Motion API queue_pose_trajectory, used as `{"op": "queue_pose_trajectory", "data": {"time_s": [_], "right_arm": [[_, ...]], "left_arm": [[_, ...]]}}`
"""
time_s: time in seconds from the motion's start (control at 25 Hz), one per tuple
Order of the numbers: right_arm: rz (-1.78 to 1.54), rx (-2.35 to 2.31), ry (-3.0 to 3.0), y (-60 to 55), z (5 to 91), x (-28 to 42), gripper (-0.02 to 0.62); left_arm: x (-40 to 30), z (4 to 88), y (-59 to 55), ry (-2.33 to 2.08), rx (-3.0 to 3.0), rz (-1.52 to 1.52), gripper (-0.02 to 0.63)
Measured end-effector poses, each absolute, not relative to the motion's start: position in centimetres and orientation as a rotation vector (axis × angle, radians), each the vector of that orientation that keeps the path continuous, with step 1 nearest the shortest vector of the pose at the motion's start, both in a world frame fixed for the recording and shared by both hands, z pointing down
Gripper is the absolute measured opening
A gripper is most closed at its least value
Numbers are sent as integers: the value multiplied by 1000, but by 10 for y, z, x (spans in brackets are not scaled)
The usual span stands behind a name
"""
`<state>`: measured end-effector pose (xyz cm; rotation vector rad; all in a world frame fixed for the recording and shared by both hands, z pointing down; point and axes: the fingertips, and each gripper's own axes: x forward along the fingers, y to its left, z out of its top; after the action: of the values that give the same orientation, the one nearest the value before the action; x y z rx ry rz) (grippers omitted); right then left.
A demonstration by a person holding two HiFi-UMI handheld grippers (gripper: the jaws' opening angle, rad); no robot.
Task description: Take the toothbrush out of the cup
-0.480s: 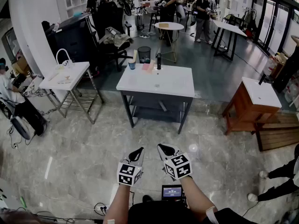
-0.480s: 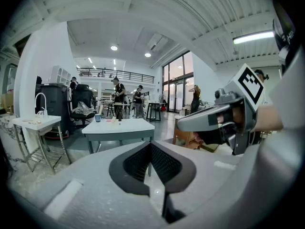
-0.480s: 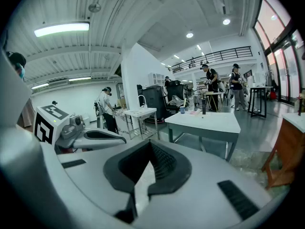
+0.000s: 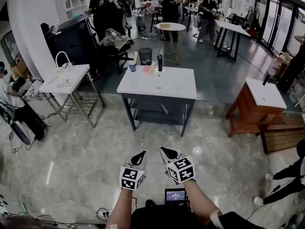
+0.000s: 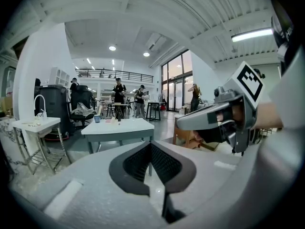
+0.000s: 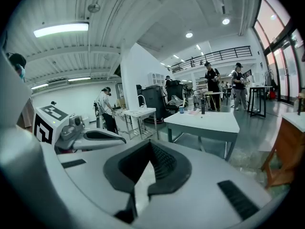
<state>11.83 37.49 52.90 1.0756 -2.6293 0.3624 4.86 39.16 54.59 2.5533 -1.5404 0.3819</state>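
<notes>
A small blue cup (image 4: pixel 132 67) stands at the far left corner of the white-topped table (image 4: pixel 157 88), well ahead of me. A pale toothbrush (image 4: pixel 136 57) sticks up out of it. My left gripper (image 4: pixel 141 154) and right gripper (image 4: pixel 163 150) hang side by side low over the floor, far short of the table. Both are shut with nothing between their jaws. The cup shows small and distant in the left gripper view (image 5: pixel 96 119) and in the right gripper view (image 6: pixel 181 109). There the left gripper (image 5: pixel 151 144) and the right gripper (image 6: pixel 151 145) each have their jaw tips meeting.
A black bottle (image 4: pixel 159 62) and pink items (image 4: pixel 148 68) stand near the cup. A white sink table (image 4: pixel 64 80) is at the left, a wooden cabinet (image 4: pixel 259 104) at the right, a bin (image 4: pixel 147 55) behind the table. Several people stand at the back. Marble floor lies between me and the table.
Both grippers hold about the same place and stay shut. The view has shifted only slightly, and people at the back have moved.
</notes>
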Motion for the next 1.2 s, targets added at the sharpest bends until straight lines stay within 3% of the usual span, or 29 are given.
{"op": "queue_pose_trajectory", "data": {"time_s": [1.2], "right_arm": [[458, 1024, -2637, 347, 552, 163, 9]], "left_arm": [[85, 572, 369, -1569, 2472, 432, 9]]}}
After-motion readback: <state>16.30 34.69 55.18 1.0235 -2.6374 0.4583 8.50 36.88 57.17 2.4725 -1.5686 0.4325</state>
